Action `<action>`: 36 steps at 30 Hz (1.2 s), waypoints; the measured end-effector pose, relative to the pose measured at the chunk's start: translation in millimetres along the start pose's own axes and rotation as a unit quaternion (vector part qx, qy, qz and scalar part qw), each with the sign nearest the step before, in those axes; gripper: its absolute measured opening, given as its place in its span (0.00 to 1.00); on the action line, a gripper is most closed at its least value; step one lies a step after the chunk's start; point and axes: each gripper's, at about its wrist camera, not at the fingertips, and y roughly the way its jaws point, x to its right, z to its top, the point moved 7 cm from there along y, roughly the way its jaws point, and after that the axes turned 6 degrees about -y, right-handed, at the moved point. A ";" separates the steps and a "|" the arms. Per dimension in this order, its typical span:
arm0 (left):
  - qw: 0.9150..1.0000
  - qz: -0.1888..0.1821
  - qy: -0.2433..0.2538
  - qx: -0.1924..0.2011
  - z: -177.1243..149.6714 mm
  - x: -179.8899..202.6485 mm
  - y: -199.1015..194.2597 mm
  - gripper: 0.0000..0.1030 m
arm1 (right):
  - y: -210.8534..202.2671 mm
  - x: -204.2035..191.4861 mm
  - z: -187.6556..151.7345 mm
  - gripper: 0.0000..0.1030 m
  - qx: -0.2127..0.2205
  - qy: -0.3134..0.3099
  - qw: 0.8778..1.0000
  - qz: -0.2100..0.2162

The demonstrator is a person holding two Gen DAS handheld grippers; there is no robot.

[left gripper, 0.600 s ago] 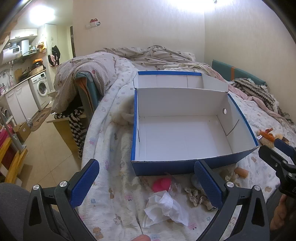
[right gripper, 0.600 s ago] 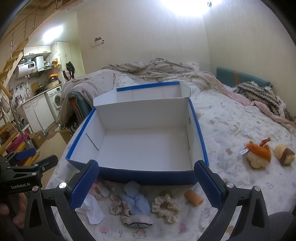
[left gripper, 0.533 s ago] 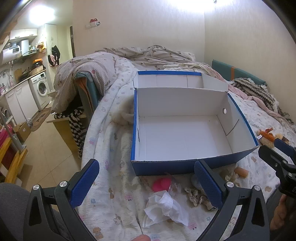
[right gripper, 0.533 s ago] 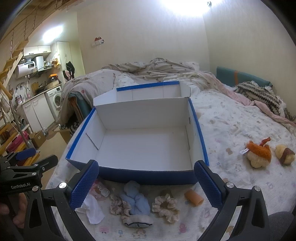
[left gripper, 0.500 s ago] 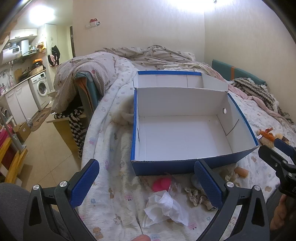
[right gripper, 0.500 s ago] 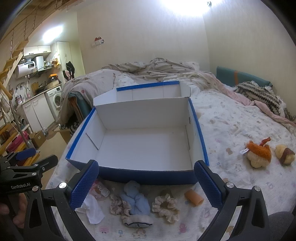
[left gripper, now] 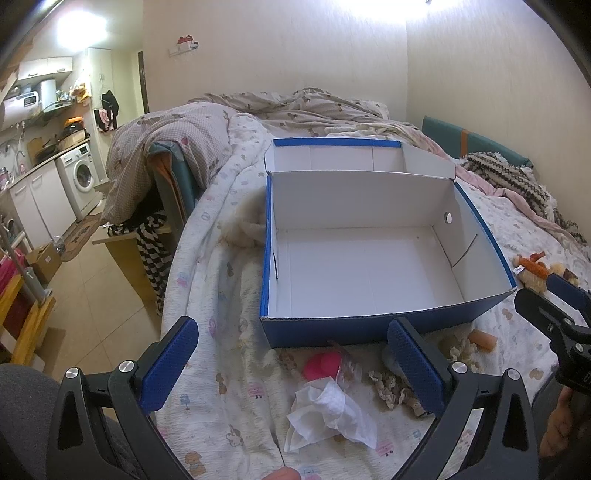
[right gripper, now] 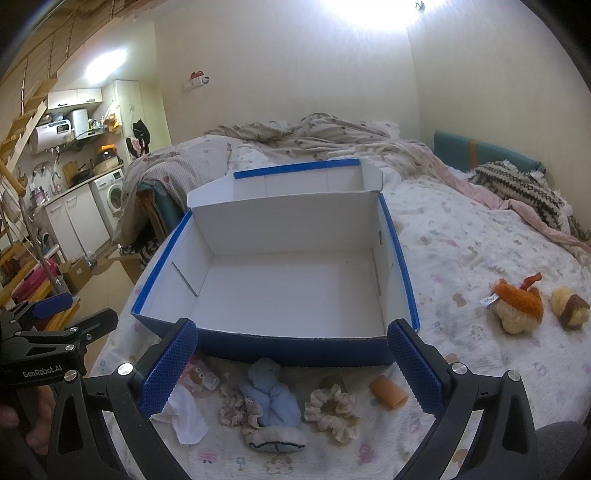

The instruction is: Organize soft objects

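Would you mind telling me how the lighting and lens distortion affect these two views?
Left wrist view: the ceiling light blows out to white glare, and the fisheye bows the blue-edged white cardboard box. Right wrist view: the same glare at the top, dark vignette in the corners, the small soft items in front stay sharp.

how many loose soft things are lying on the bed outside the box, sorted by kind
scrunchies: 2
plush toys: 2
white cloth: 1
blue cloth bundle: 1
orange tube: 1
pink item in wrapper: 1
total: 8
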 end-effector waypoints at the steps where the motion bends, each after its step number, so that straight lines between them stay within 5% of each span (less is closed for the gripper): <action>1: 1.000 0.000 0.001 0.000 -0.4 0.3 0.3 0.99 | -0.5 -0.7 -0.6 1.00 0.001 0.001 1.000 0.000; 36: 1.000 0.003 -0.005 -0.001 1.5 -4.3 -0.4 0.99 | -1.5 3.1 6.1 1.00 0.002 0.007 1.000 -0.006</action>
